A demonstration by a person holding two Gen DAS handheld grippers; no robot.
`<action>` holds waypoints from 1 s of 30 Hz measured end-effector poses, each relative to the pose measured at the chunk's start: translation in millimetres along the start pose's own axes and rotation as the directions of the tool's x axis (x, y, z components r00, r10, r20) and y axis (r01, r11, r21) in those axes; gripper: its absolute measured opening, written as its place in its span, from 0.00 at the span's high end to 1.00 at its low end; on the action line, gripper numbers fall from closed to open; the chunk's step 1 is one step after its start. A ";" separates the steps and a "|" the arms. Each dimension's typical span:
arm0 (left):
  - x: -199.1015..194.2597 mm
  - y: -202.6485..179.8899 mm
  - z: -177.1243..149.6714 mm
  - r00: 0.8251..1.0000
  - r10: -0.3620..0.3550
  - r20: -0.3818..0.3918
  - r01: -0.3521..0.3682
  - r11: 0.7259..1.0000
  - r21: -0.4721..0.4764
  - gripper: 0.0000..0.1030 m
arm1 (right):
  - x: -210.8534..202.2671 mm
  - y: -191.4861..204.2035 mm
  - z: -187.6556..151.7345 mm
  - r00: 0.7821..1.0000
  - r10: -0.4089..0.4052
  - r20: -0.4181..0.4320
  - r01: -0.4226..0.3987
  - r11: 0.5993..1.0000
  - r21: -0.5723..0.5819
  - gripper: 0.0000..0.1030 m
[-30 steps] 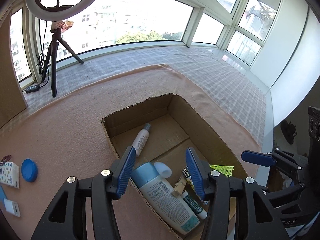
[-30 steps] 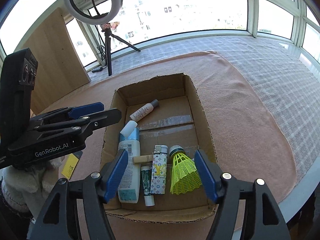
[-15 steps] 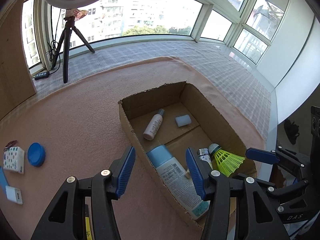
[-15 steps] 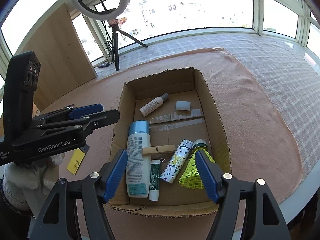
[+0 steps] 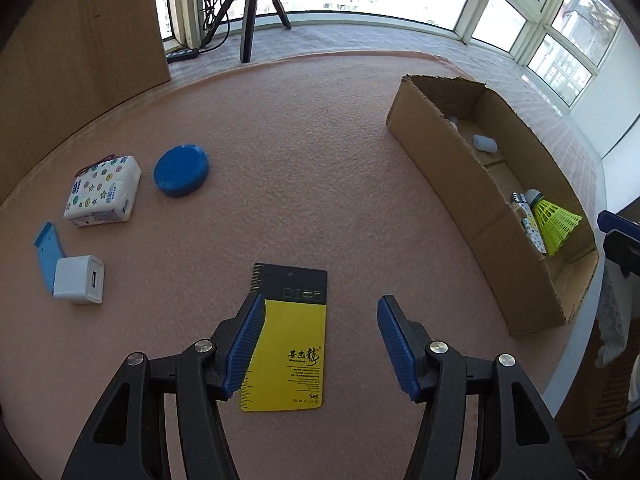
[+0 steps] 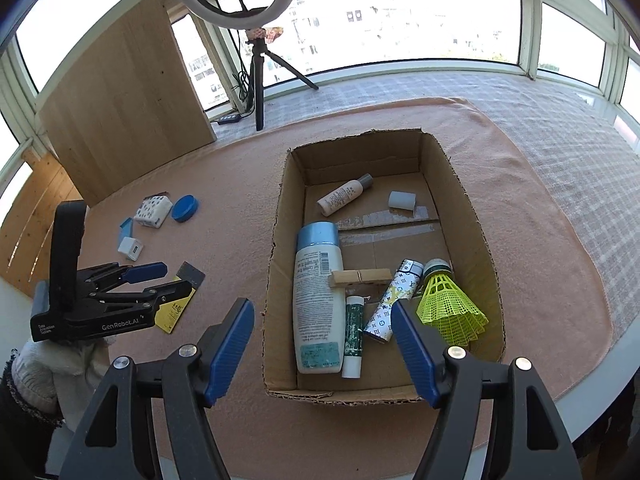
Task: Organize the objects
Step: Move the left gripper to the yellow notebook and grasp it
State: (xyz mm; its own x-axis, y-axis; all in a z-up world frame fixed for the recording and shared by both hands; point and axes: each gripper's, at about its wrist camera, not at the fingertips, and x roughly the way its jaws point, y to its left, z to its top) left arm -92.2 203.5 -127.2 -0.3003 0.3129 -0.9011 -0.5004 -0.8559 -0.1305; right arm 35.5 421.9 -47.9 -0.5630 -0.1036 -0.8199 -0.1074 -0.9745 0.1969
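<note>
Jaws spread on both: our left gripper (image 5: 320,340), just opening wider, hangs empty over the yellow-and-black card (image 5: 290,344) on the pink cloth (image 5: 320,160); our right gripper (image 6: 322,348) holds nothing above the cardboard box (image 6: 276,240) of bottles.

Right tool (image 6: 322,350) open, empty, above cardboard box (image 6: 476,216). Box holds large bottle (image 6: 318,304), clothespin (image 6: 359,278), shuttlecock (image 6: 450,304). Left tool (image 6: 166,278) jaws just opening over yellow card (image 6: 176,308) on bench (image 6: 228,184).
</note>
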 end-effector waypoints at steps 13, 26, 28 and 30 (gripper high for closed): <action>22.0 5.0 -7.2 0.997 0.033 -0.071 -0.031 0.999 0.024 0.40 | -6.1 -2.5 -13.9 1.000 0.003 0.006 -0.003 1.000 0.021 0.34; 23.7 4.1 -11.2 0.994 0.071 -0.079 -0.066 0.996 0.063 0.40 | -0.4 -22.3 -16.8 1.000 0.016 -0.005 -0.016 0.997 0.079 0.34; 23.0 5.5 -12.7 0.994 0.072 -0.080 -0.067 0.996 0.065 0.40 | 1.5 -23.5 -16.8 1.000 0.021 -0.008 -0.020 0.996 0.085 0.34; 22.1 5.5 -14.4 0.994 0.072 -0.078 -0.067 0.996 0.067 0.41 | 3.6 -24.7 -17.5 1.000 0.026 -0.014 -0.025 0.995 0.092 0.34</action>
State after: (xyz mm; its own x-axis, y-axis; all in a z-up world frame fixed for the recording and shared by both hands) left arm -89.9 199.8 -153.8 -0.2713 0.2173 -0.9376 -0.5321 -0.8456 -0.0421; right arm 50.4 442.2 -65.1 -0.5541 -0.1317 -0.8220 -0.1687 -0.9492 0.2658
